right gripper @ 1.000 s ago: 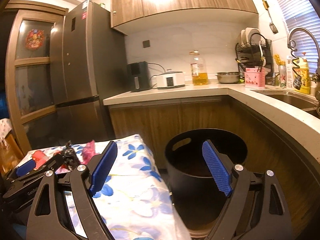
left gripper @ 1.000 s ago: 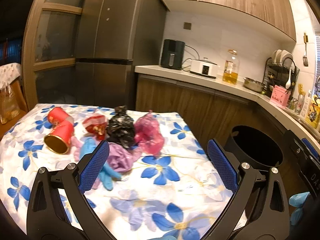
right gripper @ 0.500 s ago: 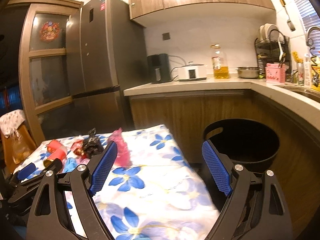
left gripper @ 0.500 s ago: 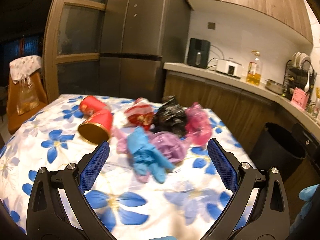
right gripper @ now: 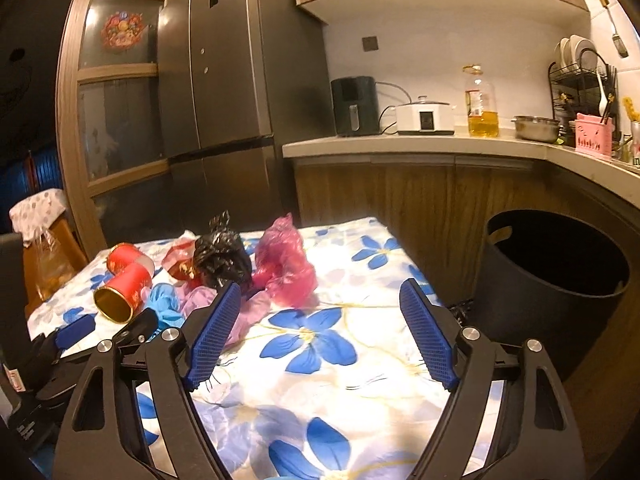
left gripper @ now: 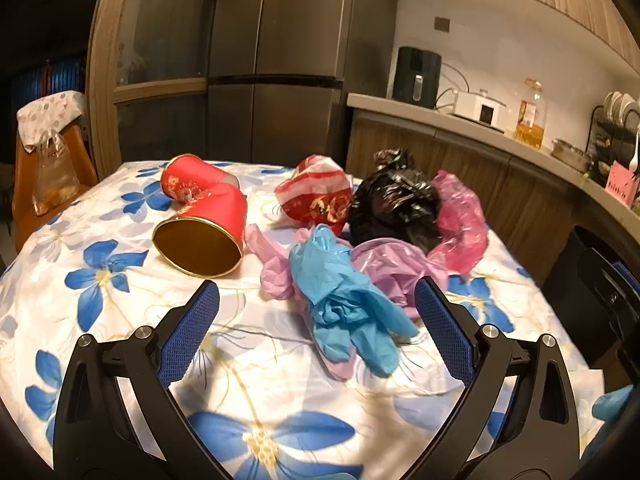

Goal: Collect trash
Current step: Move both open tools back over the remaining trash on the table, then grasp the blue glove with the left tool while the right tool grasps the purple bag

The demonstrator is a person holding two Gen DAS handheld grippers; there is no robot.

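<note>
The fingers of the left gripper point(left gripper: 316, 316) stand wide apart and hold nothing; between them, a little farther on, lies the crumpled light-blue rubber glove point(left gripper: 340, 300) on the white tablecloth with blue flowers point(left gripper: 100, 276). The right gripper point(right gripper: 320, 316) is also wide, but its jaws are closing a little now, with only bare cloth between them and no thing pressed. The trash is collected in one loose heap near the far side of the table: two red paper cups with golden inside point(left gripper: 204, 220) lying on their sides, a red-and-white plastic bag point(left gripper: 316, 196), a knotted black plastic bag point(left gripper: 396, 204), a crumpled pink plastic bag point(left gripper: 460, 220) and a thin lilac plastic film point(left gripper: 384, 268) under the glove. The round black bin point(right gripper: 556, 280) stands open on the floor just beside the table corner, on the right, probably so that each piece can be carried there shortly. In my judgement the left gripper is placed for the glove first, because it is the nearest piece.
</note>
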